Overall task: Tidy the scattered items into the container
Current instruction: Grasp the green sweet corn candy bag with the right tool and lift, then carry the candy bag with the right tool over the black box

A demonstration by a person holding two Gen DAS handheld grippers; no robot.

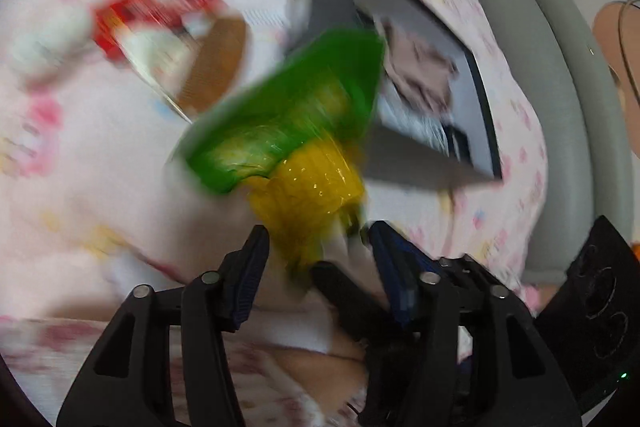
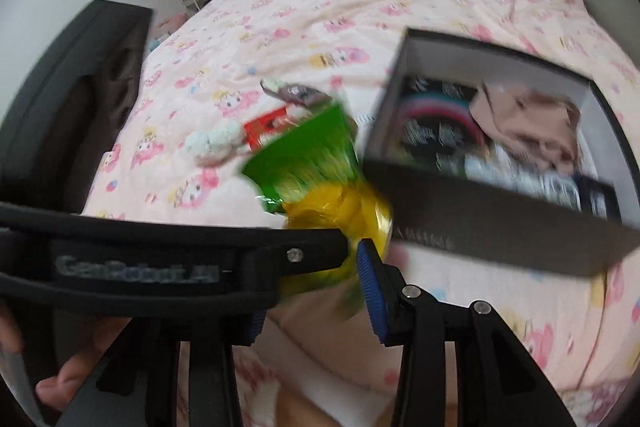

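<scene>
A green and yellow snack bag (image 1: pixel 296 131) hangs blurred above the pink bed, just in front of the dark grey box (image 1: pixel 420 155). My left gripper (image 1: pixel 318 233) is shut on the bag's yellow end. In the right wrist view the bag (image 2: pixel 316 163) sits beside the box (image 2: pixel 480 227), and my right gripper (image 2: pixel 320 259) is shut on the same yellow end. Its left finger is hidden behind the left gripper's body (image 2: pixel 160 259). The box holds a beige cloth (image 2: pixel 528 131) and dark patterned items.
On the bedspread (image 2: pixel 360 7) behind the bag lie a red packet (image 2: pixel 266 125), a white fluffy item (image 2: pixel 216 143) and a dark wrapper (image 2: pixel 296 93). A brown round item (image 1: pixel 216 63) lies near the red packet. A grey padded bed edge (image 1: pixel 532 67) runs along the right. A hand (image 2: pixel 60 383) shows low left.
</scene>
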